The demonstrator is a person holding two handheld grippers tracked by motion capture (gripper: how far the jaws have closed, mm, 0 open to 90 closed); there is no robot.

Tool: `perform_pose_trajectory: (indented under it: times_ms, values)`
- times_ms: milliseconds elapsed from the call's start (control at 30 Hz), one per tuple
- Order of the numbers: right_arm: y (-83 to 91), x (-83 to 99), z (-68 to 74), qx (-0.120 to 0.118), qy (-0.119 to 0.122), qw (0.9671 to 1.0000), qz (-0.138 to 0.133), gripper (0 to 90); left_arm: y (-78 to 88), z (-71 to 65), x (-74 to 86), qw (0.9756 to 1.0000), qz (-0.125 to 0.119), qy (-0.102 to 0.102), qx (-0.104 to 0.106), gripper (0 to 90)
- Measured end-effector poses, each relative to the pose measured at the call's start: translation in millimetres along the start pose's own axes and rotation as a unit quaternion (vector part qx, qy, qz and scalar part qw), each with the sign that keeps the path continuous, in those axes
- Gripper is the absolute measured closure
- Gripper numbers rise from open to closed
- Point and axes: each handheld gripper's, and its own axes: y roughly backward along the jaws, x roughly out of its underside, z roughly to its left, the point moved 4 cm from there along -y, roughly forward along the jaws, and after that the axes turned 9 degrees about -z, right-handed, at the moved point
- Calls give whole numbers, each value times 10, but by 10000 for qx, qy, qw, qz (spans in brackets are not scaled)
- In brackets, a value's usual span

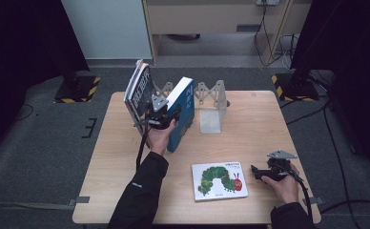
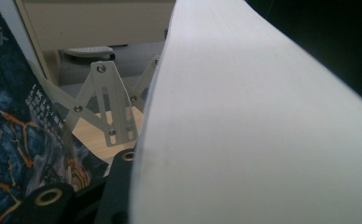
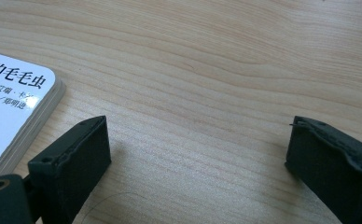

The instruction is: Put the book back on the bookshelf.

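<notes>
Wooden counter (image 1: 250, 119) spreads pale under my two arms, and the folding metal rack (image 1: 210, 98) stands along its far edge. At the left end of that rack a stack of dark-covered books (image 1: 138, 90) leans back, upright on the counter. Just to their right my left tool (image 1: 160, 114) is pinching a thick blue book (image 1: 185, 119) by its white page edge, with the book standing tilted on its lower edge and its top tipped towards the rack. From the left tool's own view, the white block of pages (image 2: 263, 130) crowds the right of the picture, the dark covers (image 2: 11, 140) rise on the left, and the rack's riveted slats (image 2: 109, 102) show between them.

Nearer me, a flat white picture book (image 1: 219, 181) with a green caterpillar on its cover lies face up on the counter. My right tool (image 1: 257, 172) rests low just to the right of it, jaws spread wide with bare wood between them. In that tool's view a rounded corner of the picture book (image 3: 16, 107) sits just beside one jaw, not touching it.
</notes>
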Motion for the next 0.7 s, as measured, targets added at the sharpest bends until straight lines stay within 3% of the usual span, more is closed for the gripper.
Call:
perform_pose_trajectory:
  times_ms: [200,367,700]
  values:
    - [-1,0,2,14,2,10000,4,60,32,2,24,9999,-105,8,38,583]
    - [-1,0,4,21,1,10000,8,60,41,-24,78,9993,-336,118,110,574]
    - [-7,-2,7,32,-18,10000,0,56,-25,-32,72,9992,-398,77,-31,580]
